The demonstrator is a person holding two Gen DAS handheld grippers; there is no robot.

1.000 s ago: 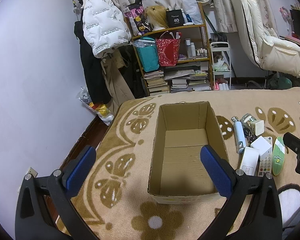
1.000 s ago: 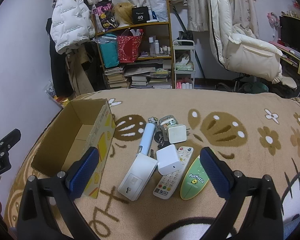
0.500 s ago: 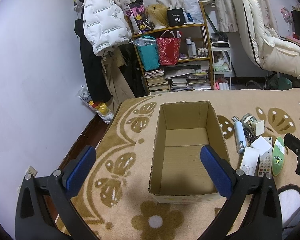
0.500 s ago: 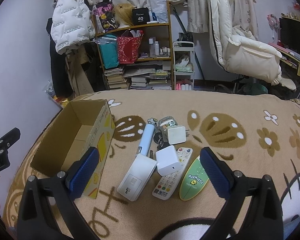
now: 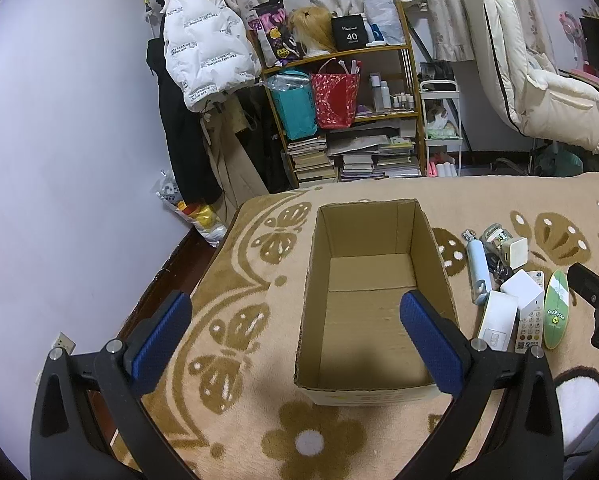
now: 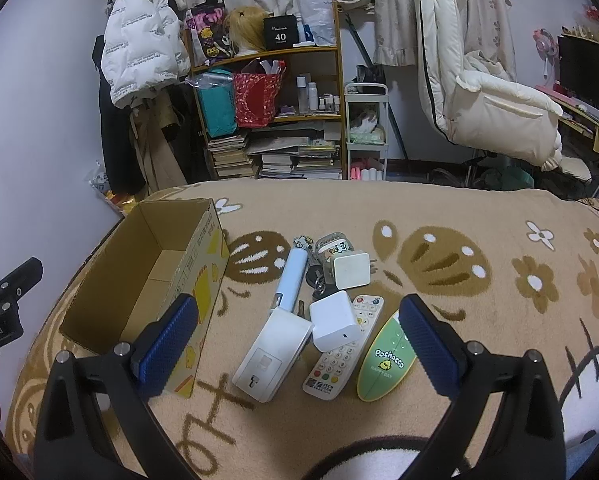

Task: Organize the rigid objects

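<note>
An open, empty cardboard box [image 5: 371, 300] stands on the beige patterned blanket; it is at the left in the right wrist view [image 6: 147, 280]. Right of it lies a cluster: a white flat device [image 6: 273, 354], a white cube [image 6: 334, 320], a white remote [image 6: 345, 354], a green oval Pochacco case [image 6: 387, 358], a pale blue tube [image 6: 293, 276], a white charger [image 6: 351, 270] and a small printed case [image 6: 333, 246]. My left gripper [image 5: 295, 336] is open and empty above the box's near end. My right gripper [image 6: 295, 340] is open and empty above the cluster.
A wooden shelf [image 6: 271, 112] with books and bags stands beyond the bed's far edge. A white jacket [image 5: 203, 56] hangs at the left wall. A cream padded chair [image 6: 479, 96] is at the back right. The blanket's left edge drops to the floor [image 5: 171, 264].
Both grippers have drifted slightly; the views are almost the same. Nothing was taken hold of or moved.
</note>
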